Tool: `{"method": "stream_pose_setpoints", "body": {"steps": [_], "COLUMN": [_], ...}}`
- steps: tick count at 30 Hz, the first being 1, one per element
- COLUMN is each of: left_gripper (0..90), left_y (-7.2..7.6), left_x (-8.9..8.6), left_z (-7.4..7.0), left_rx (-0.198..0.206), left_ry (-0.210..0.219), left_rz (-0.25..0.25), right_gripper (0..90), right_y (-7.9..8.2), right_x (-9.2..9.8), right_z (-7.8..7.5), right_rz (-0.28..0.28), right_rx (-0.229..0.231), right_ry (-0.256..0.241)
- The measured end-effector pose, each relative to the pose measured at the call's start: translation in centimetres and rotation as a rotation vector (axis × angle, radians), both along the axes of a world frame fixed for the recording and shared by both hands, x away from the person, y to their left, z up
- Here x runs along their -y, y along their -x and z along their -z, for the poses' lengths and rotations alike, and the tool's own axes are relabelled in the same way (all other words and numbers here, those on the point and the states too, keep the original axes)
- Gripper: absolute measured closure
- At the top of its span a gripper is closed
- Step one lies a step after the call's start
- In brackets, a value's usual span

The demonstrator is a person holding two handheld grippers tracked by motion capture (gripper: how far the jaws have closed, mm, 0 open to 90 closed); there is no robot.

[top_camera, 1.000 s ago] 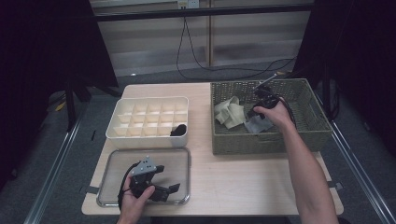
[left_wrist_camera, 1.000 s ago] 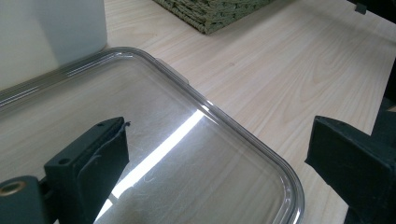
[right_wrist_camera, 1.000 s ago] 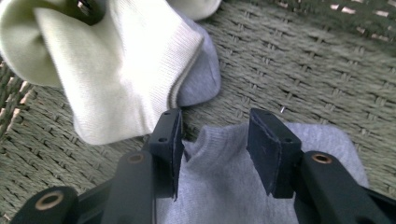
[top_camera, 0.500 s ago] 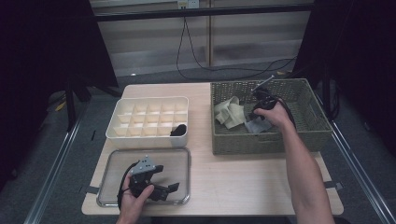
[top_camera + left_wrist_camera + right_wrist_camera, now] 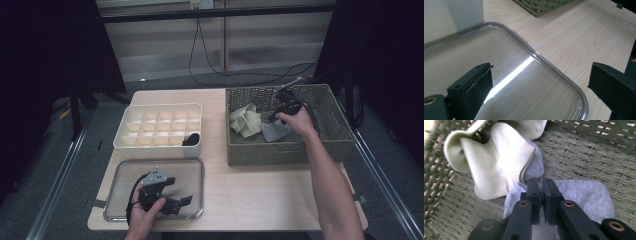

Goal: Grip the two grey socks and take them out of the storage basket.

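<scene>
Pale wooden counter (image 5: 250, 190) carries a woven olive wicker basket (image 5: 330, 145), a cream plastic divider box with 1 dark item in it (image 5: 157, 127) and a clear flat plastic lid (image 5: 192, 172). Inside the basket, the right hand-held gripper (image 5: 541, 195) has its jaws pinched together on a grey cotton sock (image 5: 589, 197), beside a cream ribbed sock (image 5: 496, 162), likely to lift it out for sorting. Resting over the lid, the left hand-held gripper (image 5: 536, 92) stands wide apart, holding nothing.
</scene>
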State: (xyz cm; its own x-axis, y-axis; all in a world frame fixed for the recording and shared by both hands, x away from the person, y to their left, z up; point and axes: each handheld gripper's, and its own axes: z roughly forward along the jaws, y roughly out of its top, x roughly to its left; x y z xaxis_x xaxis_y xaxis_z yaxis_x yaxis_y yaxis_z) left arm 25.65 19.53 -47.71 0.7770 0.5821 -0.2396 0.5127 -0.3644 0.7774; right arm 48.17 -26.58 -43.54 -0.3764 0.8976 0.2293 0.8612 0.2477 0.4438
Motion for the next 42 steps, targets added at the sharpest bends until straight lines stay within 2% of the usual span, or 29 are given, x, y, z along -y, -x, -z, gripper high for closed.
{"method": "stream_pose_setpoints", "body": {"steps": [1,3,4,9,13,15,16,21,26,32,40,42], "left_gripper": [5.0,5.0,5.0,5.0,5.0,5.0,5.0,5.0,5.0,5.0,5.0,5.0], "left_y": [0.0,0.0,0.0,0.0,0.0,0.0,0.0,0.0,0.0,0.0,0.0,0.0], "left_x": [0.0,0.0,0.0,0.1,0.1,0.0,0.0,0.0,-0.1,0.0,-0.1,-0.1], "left_z": [0.0,0.0,0.0,0.1,0.0,0.1,0.1,0.0,0.0,0.0,0.0,0.0], "left_rx": [0.003,0.002,0.0,-0.003,-0.002,0.0,0.002,0.008,0.01,0.012,0.009,0.008], "left_ry": [-0.002,-0.002,-0.002,-0.004,-0.014,-0.003,0.0,-0.006,0.01,0.012,0.009,0.008], "left_rz": [0.001,0.002,0.001,0.009,0.011,0.007,0.005,0.002,0.003,0.003,0.004,0.002], "right_gripper": [84.9,84.9,85.0,85.0,85.0,85.0,85.0,85.1,85.1,85.0,85.0,85.0], "right_y": [0.2,0.4,0.7,1.2,1.9,2.1,2.4,2.9,3.5,4.0,4.5,4.7], "right_x": [0.1,0.1,0.3,0.5,0.8,0.9,1.1,1.1,1.1,0.9,1.1,1.1], "right_z": [-0.3,-0.5,-0.8,-1.3,-2.3,-2.5,-2.9,-3.3,-4.2,-4.9,-5.7,-5.9], "right_rz": [-0.005,-0.003,-0.017,-0.011,-0.019,-0.019,-0.019,-0.025,-0.039,-0.042,-0.051,-0.051], "right_rx": [0.019,0.02,0.048,0.077,0.127,0.14,0.164,0.193,0.234,0.266,0.3,0.302], "right_ry": [-0.004,-0.013,-0.045,-0.083,-0.132,-0.143,-0.174,-0.2,-0.242,-0.263,-0.308,-0.304]}}
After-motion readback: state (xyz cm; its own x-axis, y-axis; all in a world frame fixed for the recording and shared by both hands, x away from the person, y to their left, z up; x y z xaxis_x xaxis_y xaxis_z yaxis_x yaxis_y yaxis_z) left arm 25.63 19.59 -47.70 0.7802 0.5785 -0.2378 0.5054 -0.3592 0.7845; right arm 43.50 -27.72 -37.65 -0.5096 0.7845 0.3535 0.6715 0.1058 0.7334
